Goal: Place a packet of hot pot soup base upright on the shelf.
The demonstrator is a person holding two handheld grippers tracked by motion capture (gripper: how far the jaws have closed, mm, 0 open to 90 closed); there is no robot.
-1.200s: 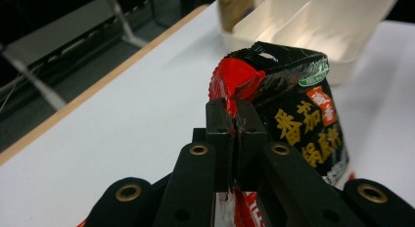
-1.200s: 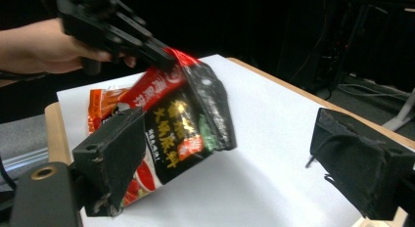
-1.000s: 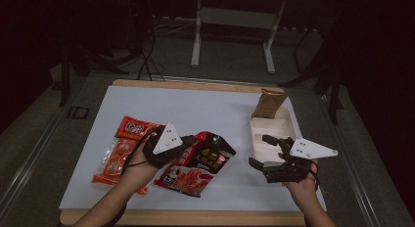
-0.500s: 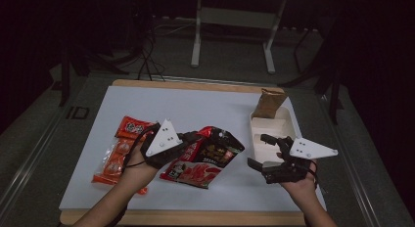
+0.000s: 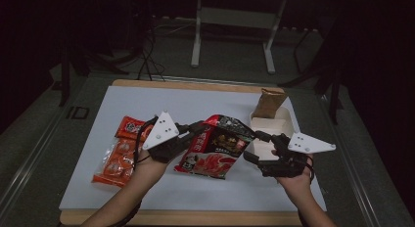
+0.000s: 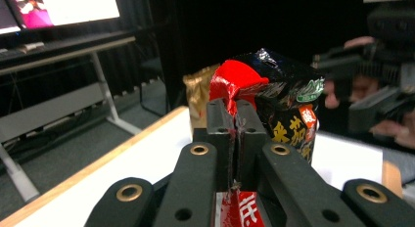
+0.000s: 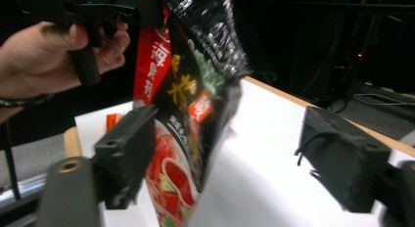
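Snack bag (image 5: 215, 146): lifted off table since a second ago, centre frame.
Left gripper (image 5: 193, 130): clenched on bag's edge.
Right gripper (image 5: 257, 146): released, jaws just been closing around bag, ready to take it.

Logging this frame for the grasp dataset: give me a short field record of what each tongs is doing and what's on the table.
left tongs: shut on the black-and-red snack bag, pinching its edge, bag lifted
right tongs: open, jaws have just been closing, bag edge between them, pads not pressing
white box: open, at right, beside the right hand
brown pouch: behind the box
orange packets: flat on white table sheet, at left
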